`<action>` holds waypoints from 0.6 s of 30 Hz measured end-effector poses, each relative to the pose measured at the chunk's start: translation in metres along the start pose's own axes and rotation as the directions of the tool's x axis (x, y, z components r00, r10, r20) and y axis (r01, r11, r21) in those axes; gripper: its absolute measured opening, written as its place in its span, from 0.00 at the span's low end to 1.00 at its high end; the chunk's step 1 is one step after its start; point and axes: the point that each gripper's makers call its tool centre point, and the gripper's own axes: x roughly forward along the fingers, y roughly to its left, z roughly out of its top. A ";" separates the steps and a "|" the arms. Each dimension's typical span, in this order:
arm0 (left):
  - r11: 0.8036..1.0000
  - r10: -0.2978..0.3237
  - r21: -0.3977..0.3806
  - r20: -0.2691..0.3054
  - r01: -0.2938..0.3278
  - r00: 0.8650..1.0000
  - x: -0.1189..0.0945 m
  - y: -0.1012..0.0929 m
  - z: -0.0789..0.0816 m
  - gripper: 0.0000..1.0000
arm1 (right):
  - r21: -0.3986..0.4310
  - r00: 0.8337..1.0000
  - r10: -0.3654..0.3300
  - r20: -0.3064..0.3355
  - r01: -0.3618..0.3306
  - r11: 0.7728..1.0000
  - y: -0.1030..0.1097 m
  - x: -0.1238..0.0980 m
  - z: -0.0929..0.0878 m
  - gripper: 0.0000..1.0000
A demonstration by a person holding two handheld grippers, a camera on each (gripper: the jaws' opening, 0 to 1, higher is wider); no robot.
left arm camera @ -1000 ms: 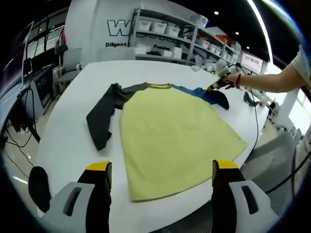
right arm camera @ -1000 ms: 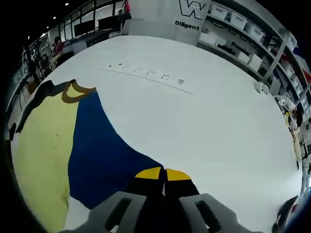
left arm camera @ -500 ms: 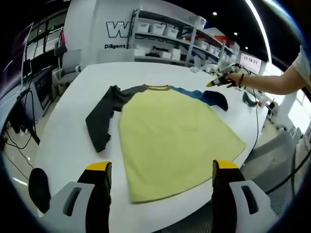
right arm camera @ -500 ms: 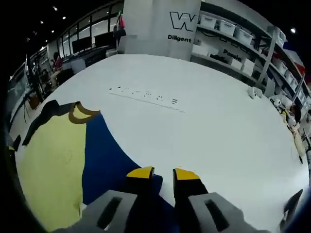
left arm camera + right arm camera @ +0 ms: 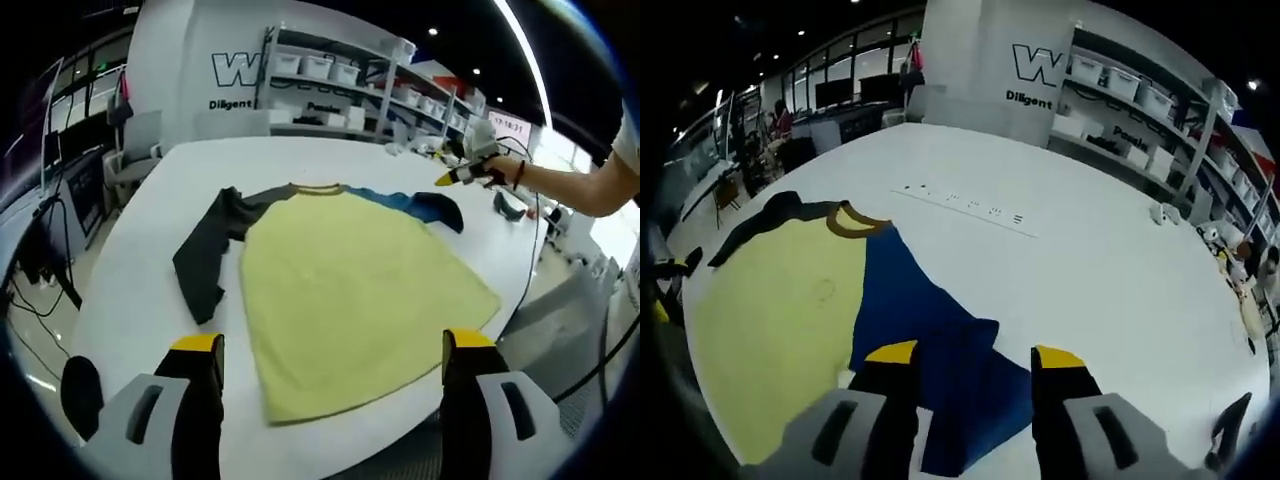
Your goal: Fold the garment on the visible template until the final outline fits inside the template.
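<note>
Both grippers are gaping wide and empty: I'm hovering the right gripper (image 5: 975, 353) over the blue sleeve (image 5: 940, 360), idling the left gripper (image 5: 325, 343) above the shirt (image 5: 350, 290) hem.

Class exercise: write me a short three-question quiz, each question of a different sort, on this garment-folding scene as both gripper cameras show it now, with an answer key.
1. True or false: the right gripper is shut on the blue fabric sleeve of the yellow shirt.
2. Multiple choice: in the left gripper view, the dark grey fabric sleeve lies (A) folded over the yellow body, (B) spread on the white table beside the body, (C) hanging off the table edge.
3. Fill in: the left gripper has its jaws ____.

Key: 1 false, its jaws stand apart above the sleeve. 2 B. 3 open, nothing between them.
</note>
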 end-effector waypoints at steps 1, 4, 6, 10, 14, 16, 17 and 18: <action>1.000 -0.002 -0.010 0.007 0.002 1.000 -0.001 0.000 0.002 0.93 | 0.000 1.000 -0.001 -0.004 0.001 1.000 0.000 0.000 -0.002 0.43; 1.000 -0.006 -0.010 0.020 0.006 1.000 -0.002 -0.003 0.005 0.94 | 0.026 0.999 -0.012 -0.048 0.013 1.000 0.002 -0.003 -0.027 0.45; 1.000 -0.005 -0.007 0.022 0.005 1.000 -0.002 -0.004 0.006 0.95 | 0.041 0.998 -0.010 -0.066 0.013 0.999 0.004 -0.005 -0.040 0.45; 1.000 -0.006 -0.013 0.026 0.006 1.000 -0.003 -0.002 0.006 0.93 | 0.068 0.993 -0.002 -0.116 0.010 0.998 0.007 -0.005 -0.063 0.38; 1.000 -0.004 -0.014 0.031 0.004 1.000 -0.003 -0.001 0.007 0.93 | 0.078 0.989 -0.004 -0.147 0.016 0.997 0.008 -0.004 -0.078 0.35; 1.000 -0.002 -0.013 0.031 0.003 1.000 -0.003 0.001 0.006 0.92 | 0.054 0.985 -0.027 -0.169 0.037 0.998 0.004 -0.003 -0.085 0.33; 1.000 -0.002 -0.013 0.032 0.002 0.999 -0.004 0.001 0.006 0.92 | 0.058 0.986 -0.034 -0.166 0.044 0.997 0.003 -0.002 -0.087 0.31; 1.000 -0.001 -0.014 0.032 0.002 1.000 -0.004 0.001 0.006 0.92 | 0.066 0.986 -0.042 -0.164 0.054 0.996 0.001 -0.002 -0.088 0.29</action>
